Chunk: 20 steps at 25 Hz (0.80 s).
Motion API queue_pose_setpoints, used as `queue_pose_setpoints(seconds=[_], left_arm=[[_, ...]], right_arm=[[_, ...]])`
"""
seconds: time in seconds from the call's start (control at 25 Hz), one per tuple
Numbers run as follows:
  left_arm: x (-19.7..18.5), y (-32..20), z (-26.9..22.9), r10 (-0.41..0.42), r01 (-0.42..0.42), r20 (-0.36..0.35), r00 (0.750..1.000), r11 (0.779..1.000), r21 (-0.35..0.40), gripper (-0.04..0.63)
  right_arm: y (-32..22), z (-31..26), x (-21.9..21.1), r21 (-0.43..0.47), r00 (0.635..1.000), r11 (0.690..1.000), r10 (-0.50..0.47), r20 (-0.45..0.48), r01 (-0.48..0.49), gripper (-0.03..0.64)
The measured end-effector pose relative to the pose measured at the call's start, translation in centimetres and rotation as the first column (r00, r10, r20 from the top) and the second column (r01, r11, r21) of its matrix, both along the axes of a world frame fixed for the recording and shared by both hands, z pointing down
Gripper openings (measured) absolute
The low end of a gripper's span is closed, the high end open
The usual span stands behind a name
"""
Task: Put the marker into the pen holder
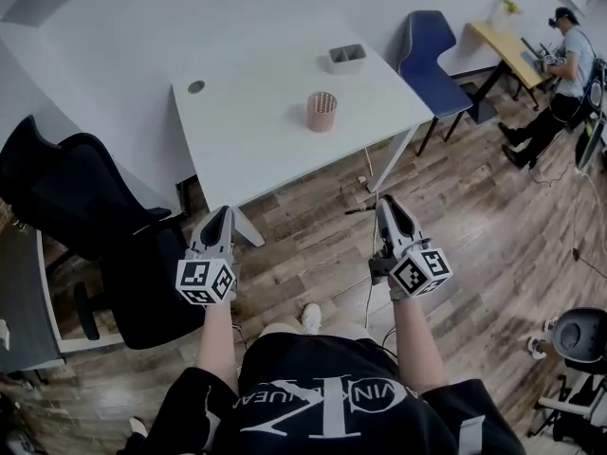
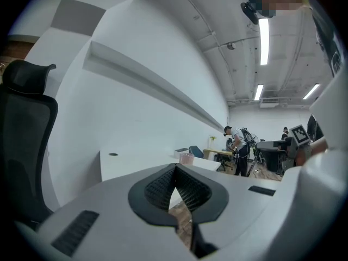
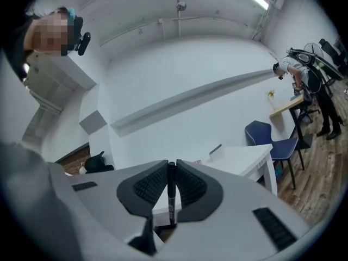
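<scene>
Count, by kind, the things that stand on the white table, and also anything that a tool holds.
Pink pen holder: 1
Small grey container: 1
Black marker, gripped in the right tool: 1
Held by the left tool: 0
Total: 3

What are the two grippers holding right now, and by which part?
The right gripper clamps a slim black marker near one end, and the rest sticks out past the pads. The left gripper is shut with nothing in it.
</scene>
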<state>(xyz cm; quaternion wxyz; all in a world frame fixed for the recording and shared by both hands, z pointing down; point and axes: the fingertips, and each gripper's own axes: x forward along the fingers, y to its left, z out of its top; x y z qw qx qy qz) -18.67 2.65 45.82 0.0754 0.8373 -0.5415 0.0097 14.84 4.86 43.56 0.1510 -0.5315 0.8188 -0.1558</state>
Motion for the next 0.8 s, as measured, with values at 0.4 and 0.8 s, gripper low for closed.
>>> queue_pose_setpoints(seconds=[0.4,0.8], left_arm=[[-0.4,-2.3,0.7,-0.011,0.011,0.024,1.0,1.0,-0.01,0.014],[0.2,-8.8,1.1,-0.019,0.019,0.003,1.0,1.0,0.003,0.014]], right_arm=[[-3.2,0.7,0.2,-0.004,1.0,1.0,-0.003,0.023,0.003,0.057],[-10.0,0.6,-0.1,0.003,1.0,1.0,-0.02,0.016,0.02,0.057]])
